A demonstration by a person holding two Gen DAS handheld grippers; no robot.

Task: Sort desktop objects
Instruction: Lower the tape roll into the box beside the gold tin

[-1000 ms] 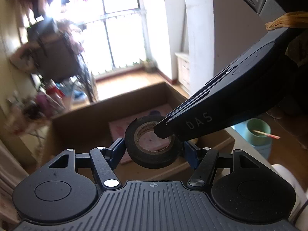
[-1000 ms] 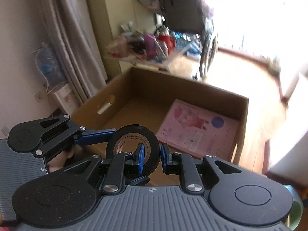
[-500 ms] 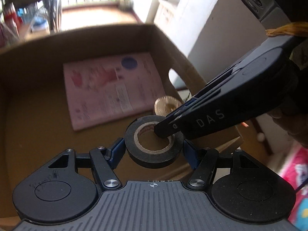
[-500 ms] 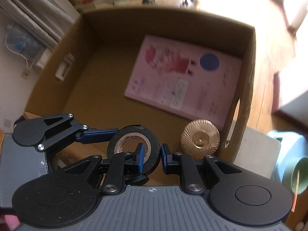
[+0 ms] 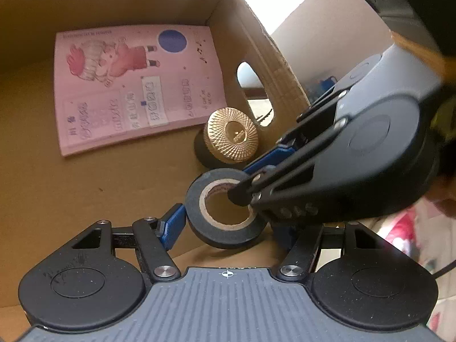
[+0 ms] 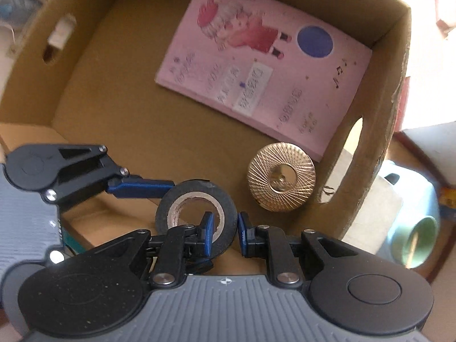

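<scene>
Tape roll (image 5: 225, 213), black with a pale cardboard core, hangs over the near part of the cardboard box (image 6: 85, 119). Left gripper (image 5: 225, 222) spans its outer rim, pads against it. Right gripper (image 6: 225, 235) is nearly closed, pinching the ring wall, one finger through the core; a double hold, probably for a controlled drop. Beyond lie a gold disc (image 6: 281, 177) and pink booklet (image 6: 262, 68).

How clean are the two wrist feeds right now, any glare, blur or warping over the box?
Left wrist: sharp on the tape roll and pink booklet; daylight blows out above the cardboard box. Right wrist: booklet print slightly soft, box walls bowed by the fisheye, glare at top right.
</scene>
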